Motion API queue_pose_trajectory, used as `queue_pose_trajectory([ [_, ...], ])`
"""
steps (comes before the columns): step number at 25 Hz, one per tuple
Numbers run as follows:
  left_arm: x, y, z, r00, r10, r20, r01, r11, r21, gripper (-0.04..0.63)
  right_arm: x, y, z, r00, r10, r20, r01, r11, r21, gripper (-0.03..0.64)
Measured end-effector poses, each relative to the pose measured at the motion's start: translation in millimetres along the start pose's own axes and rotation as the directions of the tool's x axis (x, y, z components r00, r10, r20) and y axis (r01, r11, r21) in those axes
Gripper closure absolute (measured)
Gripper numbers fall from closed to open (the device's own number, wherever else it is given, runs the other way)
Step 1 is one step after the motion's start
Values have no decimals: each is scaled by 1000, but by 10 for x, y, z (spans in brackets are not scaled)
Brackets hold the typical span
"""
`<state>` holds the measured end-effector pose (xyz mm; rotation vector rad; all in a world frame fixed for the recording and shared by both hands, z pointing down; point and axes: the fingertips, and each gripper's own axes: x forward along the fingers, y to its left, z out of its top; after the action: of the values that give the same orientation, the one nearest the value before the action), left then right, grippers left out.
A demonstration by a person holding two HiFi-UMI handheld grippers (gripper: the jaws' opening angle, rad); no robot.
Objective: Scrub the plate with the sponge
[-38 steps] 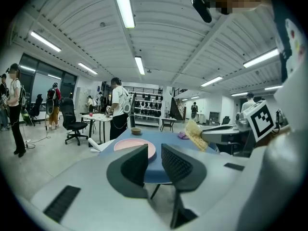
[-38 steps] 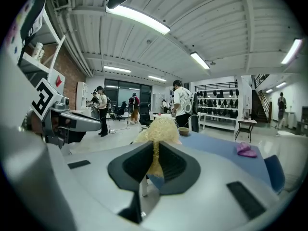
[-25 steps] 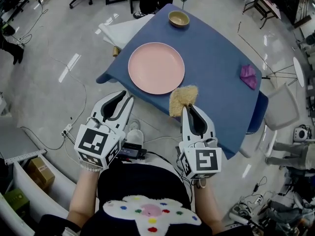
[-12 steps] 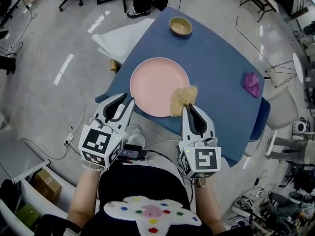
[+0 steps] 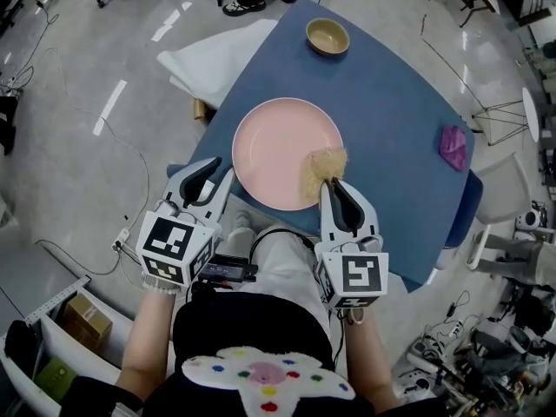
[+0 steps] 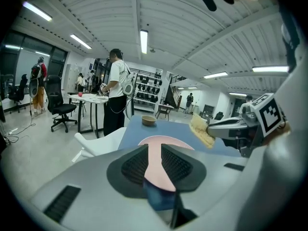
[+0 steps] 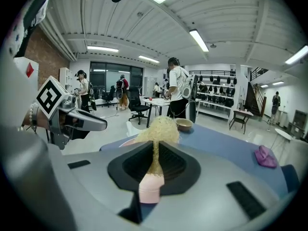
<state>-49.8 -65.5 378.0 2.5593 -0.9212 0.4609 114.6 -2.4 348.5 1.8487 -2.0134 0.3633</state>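
A round pink plate (image 5: 278, 146) lies on the blue table (image 5: 391, 102). My right gripper (image 5: 334, 187) is shut on a shaggy yellow sponge (image 5: 323, 167), which sits over the plate's near right rim. In the right gripper view the sponge (image 7: 159, 129) sticks up from between the jaws, with the plate (image 7: 150, 189) showing beneath. My left gripper (image 5: 213, 179) hovers off the table's near left edge, beside the plate, holding nothing. Its jaws stand a narrow gap apart, and the plate (image 6: 166, 141) shows through that gap in the left gripper view. The sponge (image 6: 201, 131) appears there at right.
A tan bowl (image 5: 327, 36) stands at the table's far end. A purple cloth (image 5: 453, 147) lies near the right edge. A white seat (image 5: 213, 59) stands left of the table. Cables and boxes lie on the floor around me. A person stands at a desk beyond the table.
My right gripper has carried the sponge forward from just off the plate onto its near right rim. The left gripper has come closer to the table edge, and its jaws stand as before.
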Motion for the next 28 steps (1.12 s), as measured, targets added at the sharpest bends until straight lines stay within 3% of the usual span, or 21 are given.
queue_pose_trajectory([
  [8,205,87,-155,999,8,-46,-9,1000,-30,514,222,-17,-98,998,39,-47,-40,999,-20,575],
  [28,585,325,-619,984,110,-137,-133,975,-178,514,1027,36,-275,969,194,-149,-206,976,-69,575],
])
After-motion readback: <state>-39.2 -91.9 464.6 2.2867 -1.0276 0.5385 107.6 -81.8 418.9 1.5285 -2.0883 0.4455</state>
